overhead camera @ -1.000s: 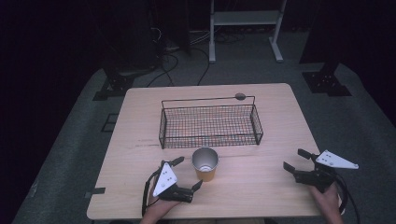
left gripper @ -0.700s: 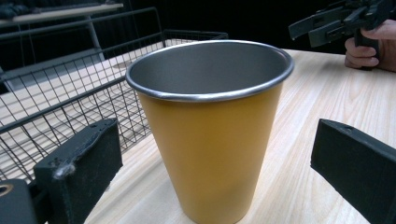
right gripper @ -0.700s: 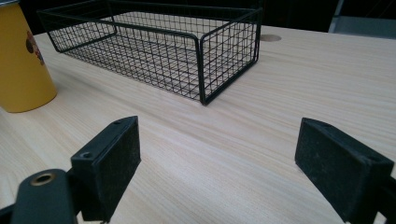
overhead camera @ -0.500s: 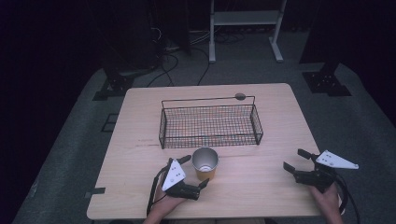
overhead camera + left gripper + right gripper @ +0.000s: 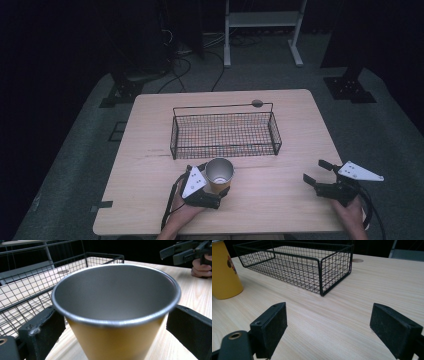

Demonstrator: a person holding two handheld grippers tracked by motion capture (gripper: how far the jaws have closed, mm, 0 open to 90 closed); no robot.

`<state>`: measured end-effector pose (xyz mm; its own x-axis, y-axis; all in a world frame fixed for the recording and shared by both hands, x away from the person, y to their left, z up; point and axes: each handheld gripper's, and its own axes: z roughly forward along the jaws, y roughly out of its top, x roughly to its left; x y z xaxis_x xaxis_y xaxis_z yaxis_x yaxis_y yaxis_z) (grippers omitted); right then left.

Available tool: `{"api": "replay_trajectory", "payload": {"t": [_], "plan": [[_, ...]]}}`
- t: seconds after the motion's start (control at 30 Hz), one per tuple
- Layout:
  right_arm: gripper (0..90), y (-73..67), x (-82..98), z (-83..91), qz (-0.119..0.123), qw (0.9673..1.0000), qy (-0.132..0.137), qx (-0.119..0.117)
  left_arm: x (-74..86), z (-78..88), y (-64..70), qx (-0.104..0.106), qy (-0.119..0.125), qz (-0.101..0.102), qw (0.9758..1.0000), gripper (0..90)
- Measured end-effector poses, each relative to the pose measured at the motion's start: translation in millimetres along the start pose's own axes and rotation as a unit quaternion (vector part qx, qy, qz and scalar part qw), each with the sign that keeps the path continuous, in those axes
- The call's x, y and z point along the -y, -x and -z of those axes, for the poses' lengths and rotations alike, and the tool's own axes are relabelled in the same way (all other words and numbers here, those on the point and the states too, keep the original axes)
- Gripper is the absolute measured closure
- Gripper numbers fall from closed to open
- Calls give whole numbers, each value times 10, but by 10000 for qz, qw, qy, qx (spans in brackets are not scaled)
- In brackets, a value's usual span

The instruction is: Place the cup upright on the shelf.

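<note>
Left tool (image 5: 216, 186) advanced, cup (image 5: 219, 174) between jaws

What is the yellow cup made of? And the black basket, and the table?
The cup looks like metal: its inside is dull brushed grey with a rolled rim, and the outside seems coated in yellow paint. The basket looks like thin steel wire with a black coating, welded in a grid. The table shows pale wood grain, though it could be a printed laminate over board.
</note>
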<state>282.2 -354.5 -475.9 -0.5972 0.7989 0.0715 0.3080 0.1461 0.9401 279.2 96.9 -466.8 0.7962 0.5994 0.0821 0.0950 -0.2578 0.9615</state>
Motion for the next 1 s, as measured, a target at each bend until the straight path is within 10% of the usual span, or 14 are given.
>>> {"api": "replay_trajectory", "payload": {"t": [0.57,1.0], "plan": [[132,2,-2,1,-13,10000,20,-6,-44,-108,-41,49,-25,136,9999,141],[132,7,-2,8,-36,10000,51,-10,-365,-187,-123,55,327,75,9994,141]]}}
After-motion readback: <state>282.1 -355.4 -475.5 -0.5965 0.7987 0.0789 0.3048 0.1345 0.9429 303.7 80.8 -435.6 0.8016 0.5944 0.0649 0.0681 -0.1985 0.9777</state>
